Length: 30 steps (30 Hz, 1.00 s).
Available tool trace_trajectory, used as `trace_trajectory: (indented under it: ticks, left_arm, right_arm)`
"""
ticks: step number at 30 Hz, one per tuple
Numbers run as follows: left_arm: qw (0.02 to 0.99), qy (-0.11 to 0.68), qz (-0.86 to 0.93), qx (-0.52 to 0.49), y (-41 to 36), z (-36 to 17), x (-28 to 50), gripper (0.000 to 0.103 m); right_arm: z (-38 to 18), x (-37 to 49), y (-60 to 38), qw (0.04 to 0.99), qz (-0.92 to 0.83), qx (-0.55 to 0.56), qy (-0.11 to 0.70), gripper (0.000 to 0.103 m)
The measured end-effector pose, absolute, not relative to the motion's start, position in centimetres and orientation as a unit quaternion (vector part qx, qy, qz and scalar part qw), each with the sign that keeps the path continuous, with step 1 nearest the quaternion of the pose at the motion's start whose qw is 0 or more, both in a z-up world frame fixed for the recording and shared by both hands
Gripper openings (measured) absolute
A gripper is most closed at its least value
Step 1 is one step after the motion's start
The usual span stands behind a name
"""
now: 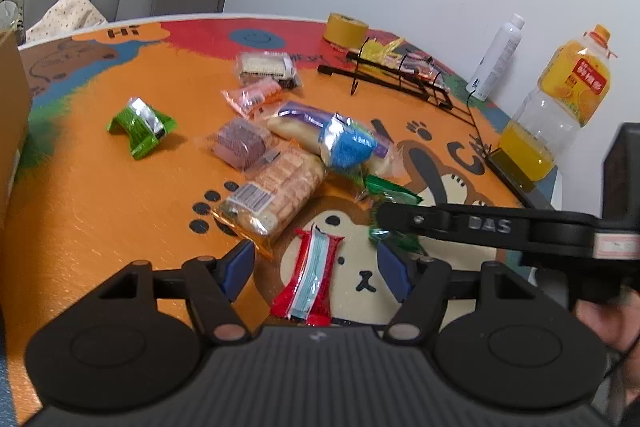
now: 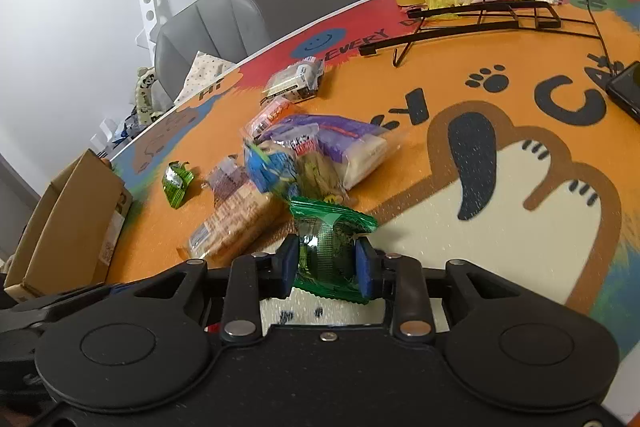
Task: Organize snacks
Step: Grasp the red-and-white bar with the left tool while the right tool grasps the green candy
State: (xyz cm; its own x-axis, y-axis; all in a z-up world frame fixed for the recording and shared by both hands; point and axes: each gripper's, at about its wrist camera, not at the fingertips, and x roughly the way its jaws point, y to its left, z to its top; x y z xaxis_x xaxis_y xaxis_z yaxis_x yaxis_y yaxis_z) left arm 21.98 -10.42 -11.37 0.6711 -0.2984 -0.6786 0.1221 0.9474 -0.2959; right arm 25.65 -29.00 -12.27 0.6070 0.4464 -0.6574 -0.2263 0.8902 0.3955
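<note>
Though blurred — "DAS" (right gripper)

Snack pile mid-table, wire rack behind it, bottle perhaps right of rack

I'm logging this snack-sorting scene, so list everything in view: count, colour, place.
Green packet: one, dark green, pinched in right tool.
Red packet: one, red with pale blue, between left tool's pads, not pressed.
Snack pile: several, clear, purple and blue wraps, mat centre.
Lime packet: one, alone, left of pile.
Wire rack: one, black, holds a few snacks, far side.
Tape roll: one, yellow, beyond rack.
Juice bottle: one, orange, far right.
Spray bottle: one, white, beside juice.
Cardboard box: one, brown, left edge.
Mat: one, orange cartoon print.
Left tool: open.
Right tool: shut.
</note>
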Motion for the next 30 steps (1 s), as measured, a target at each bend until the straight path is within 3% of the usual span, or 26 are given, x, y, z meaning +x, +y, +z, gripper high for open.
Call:
trace_trajectory:
  ticks: [8, 16, 22, 28, 30]
  left_arm:
    - [0.907, 0.393, -0.112, -0.101, -11.2, -12.7, 22.3, 0.053]
    - [0.908, 0.393, -0.107, -0.099, -10.6, -12.8, 22.0, 0.021]
    - [0.909, 0.390, -0.108, -0.103, -10.0, -12.3, 21.4, 0.019]
    - [0.915, 0.376, -0.105, -0.106, -9.1, -11.0, 20.8, 0.019]
    - [0.916, 0.373, -0.103, -0.107, -8.8, -10.8, 20.7, 0.018]
  right_arm:
    - [-11.8, 24.4, -29.2, 0.876, 0.197, 0.135, 0.419, 0.028]
    - [-10.7, 23.7, -28.4, 0.879, 0.205, 0.118, 0.414, 0.034]
    - [-10.9, 24.0, -28.2, 0.881, 0.200, 0.119, 0.413, 0.054]
    - [-11.8, 24.0, -27.1, 0.880, 0.202, 0.096, 0.420, 0.055]
    - [-11.7, 23.9, -26.5, 0.883, 0.198, 0.074, 0.419, 0.043]
